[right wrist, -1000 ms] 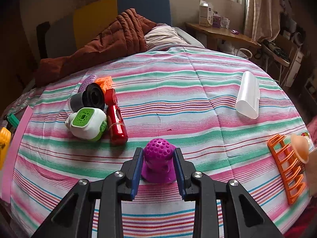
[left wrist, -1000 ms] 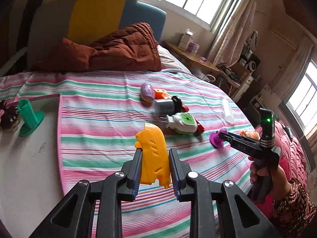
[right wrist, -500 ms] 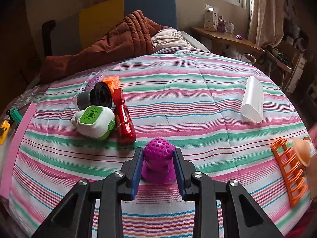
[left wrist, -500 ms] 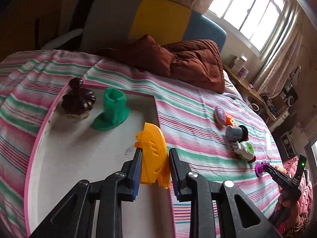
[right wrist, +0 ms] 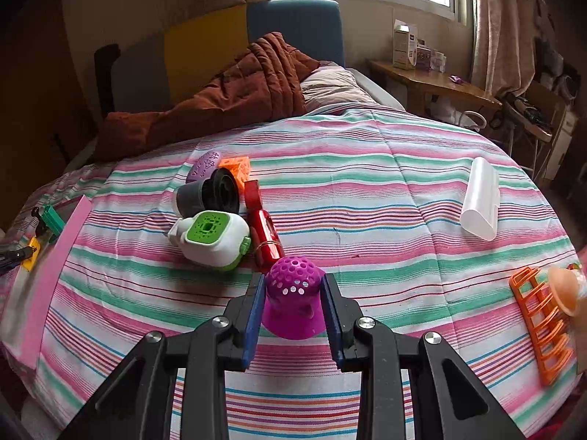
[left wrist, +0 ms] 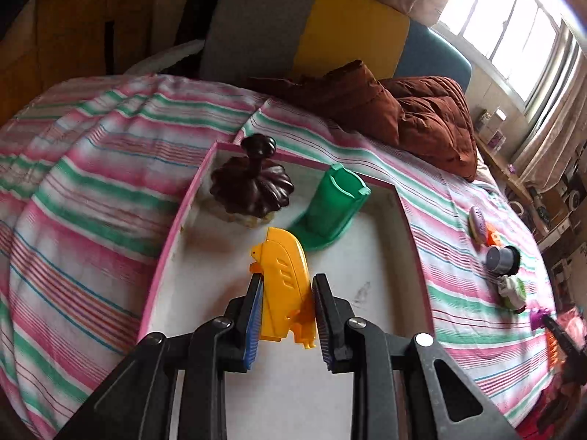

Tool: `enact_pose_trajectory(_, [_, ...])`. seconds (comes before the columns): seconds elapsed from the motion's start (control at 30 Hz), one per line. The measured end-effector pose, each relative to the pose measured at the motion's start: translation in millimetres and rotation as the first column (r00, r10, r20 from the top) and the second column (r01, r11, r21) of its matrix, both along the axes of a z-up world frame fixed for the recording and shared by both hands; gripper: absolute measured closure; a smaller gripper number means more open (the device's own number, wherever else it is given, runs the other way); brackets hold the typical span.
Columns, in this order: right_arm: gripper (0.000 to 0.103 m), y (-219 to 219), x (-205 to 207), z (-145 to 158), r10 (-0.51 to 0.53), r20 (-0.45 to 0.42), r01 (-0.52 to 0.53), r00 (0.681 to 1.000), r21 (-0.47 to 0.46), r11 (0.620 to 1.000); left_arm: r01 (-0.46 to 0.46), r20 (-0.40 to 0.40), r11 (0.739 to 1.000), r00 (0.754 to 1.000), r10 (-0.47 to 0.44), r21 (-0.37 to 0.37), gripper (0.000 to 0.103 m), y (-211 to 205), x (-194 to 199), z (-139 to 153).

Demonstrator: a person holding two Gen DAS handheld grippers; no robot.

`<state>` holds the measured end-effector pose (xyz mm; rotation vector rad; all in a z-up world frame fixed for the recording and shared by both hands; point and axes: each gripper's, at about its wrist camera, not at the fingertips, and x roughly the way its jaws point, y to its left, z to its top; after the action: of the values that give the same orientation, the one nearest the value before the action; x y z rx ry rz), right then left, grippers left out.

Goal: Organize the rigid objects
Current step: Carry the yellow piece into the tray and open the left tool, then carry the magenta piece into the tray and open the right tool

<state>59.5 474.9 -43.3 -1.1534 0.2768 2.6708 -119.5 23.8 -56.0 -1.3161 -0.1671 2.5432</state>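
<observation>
Left gripper (left wrist: 286, 308): its fingers are pinching the yellow plastic piece (left wrist: 284, 286), long axis pointing to 12 o'clock, hanging over the pink-rimmed tray (left wrist: 172, 227).
Tray contents: green boot (left wrist: 332, 207) at 1 o'clock of the piece, dark brown lid (left wrist: 253, 183) at 11 o'clock.
Right gripper (right wrist: 293, 304): its fingers are clamping the purple perforated cap (right wrist: 293, 300) above the striped bedspread (right wrist: 367, 201).
Deciding relation: the tray is lying directly under the left gripper, well apart from the right.

Nothing here can be read. The white box (right wrist: 404, 47) and the smaller purple one (right wrist: 423, 57) on the wooden surface (right wrist: 433, 82) by the window carry printing, but it's too small and blurred.
</observation>
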Motion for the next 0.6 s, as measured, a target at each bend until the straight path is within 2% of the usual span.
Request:
enact_pose_trajectory(0.2, [0.072,-25.6,-1.0,12.1,0.039,-0.019,-0.04,0.999,-0.026,0.999,-0.042,-0.001,0.997,0.999,0.042,-0.069,0.077,-7.9,-13.7,-5.5])
enact_pose_trajectory(0.33, [0.072,-43.3,-4.9,21.0,0.066,-0.039,-0.068,0.997,-0.042,0.997,-0.076,0.001,0.991,0.997,0.077,-0.11,0.065,-13.5,-15.4,-8.0])
enact_pose_trajectory(0.6, [0.072,-89.7,-28.6,30.1,0.15,-0.054,-0.155,0.987,-0.1,0.983,-0.132,-0.053,0.991,0.99,0.131,-0.004,0.063,-31.7,16.0,3.9])
